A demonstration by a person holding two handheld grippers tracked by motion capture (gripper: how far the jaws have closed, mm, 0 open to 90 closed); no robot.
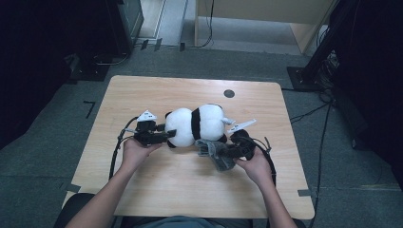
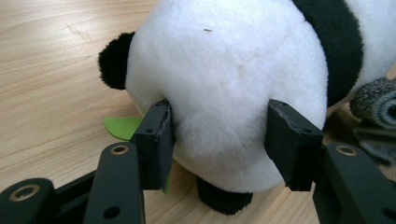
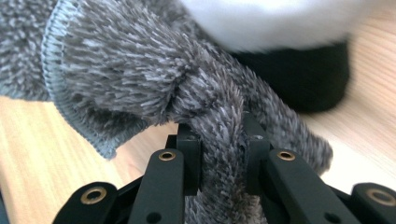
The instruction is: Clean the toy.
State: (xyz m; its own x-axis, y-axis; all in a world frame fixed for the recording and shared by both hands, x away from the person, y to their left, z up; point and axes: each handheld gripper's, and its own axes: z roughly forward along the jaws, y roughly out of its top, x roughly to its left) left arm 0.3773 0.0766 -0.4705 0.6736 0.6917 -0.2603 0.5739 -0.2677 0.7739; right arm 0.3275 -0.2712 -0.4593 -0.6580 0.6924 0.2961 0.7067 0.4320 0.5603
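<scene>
We see the black-and-white plush panda (image 1: 197,124) lying mid-table on the light wooden table (image 1: 157,190) — our left gripper (image 2: 218,140) clamps its white head. Our right gripper (image 3: 223,154) pinches a bunched fluffy grey cloth (image 3: 140,79) — just beside the panda's black leg.

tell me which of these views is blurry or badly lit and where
High view: the light wooden table is evenly lit, while the room's left and right edges fall into near black. Left gripper view: sharp on the white and black plush panda, with no glare. Right gripper view: the fluffy grey cloth near the tongs is crisp, but the panda's white fur and black part behind it are out of focus.
</scene>
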